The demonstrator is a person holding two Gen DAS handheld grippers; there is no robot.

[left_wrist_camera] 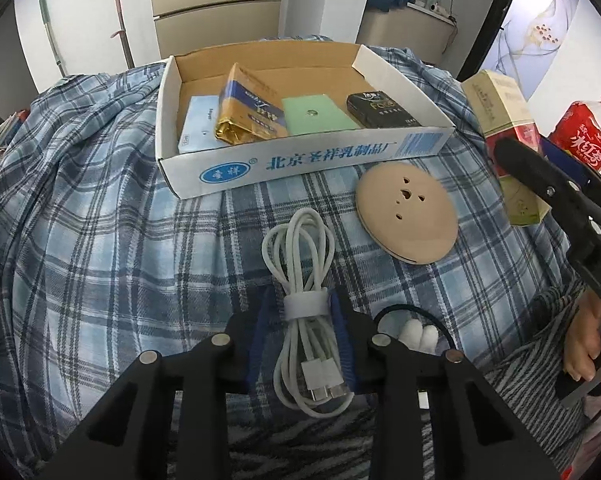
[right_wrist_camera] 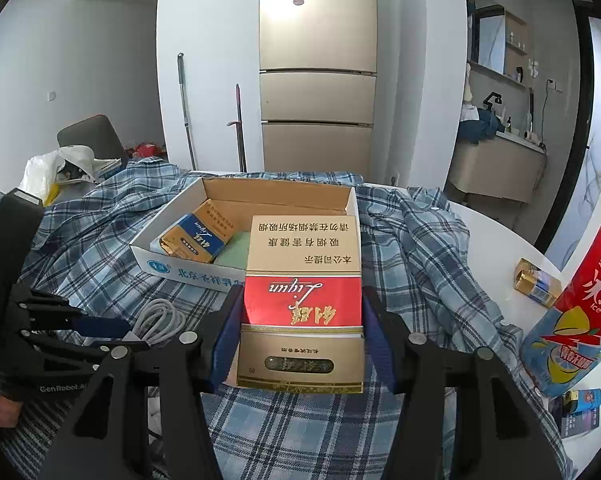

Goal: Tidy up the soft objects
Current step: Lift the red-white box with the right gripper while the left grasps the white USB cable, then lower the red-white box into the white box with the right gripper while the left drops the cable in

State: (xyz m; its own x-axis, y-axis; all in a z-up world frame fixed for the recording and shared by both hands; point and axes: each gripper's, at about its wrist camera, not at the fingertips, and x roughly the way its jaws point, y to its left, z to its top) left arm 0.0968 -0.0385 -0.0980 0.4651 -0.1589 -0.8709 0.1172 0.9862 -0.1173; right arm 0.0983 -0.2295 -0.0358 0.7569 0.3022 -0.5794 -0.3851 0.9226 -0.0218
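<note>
white cable bundle (left_wrist_camera: 305, 312) clamped in left gripper (left_wrist_camera: 300, 320), red-and-gold carton (right_wrist_camera: 302, 304) clamped in right gripper (right_wrist_camera: 302, 336)

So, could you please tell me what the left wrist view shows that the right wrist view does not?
Only the left wrist view shows the round beige disc and the black packet in the tray. Only the right wrist view shows the refrigerator and loose gold pack. Both show the cardboard tray, white cable and red-and-gold carton.
</note>
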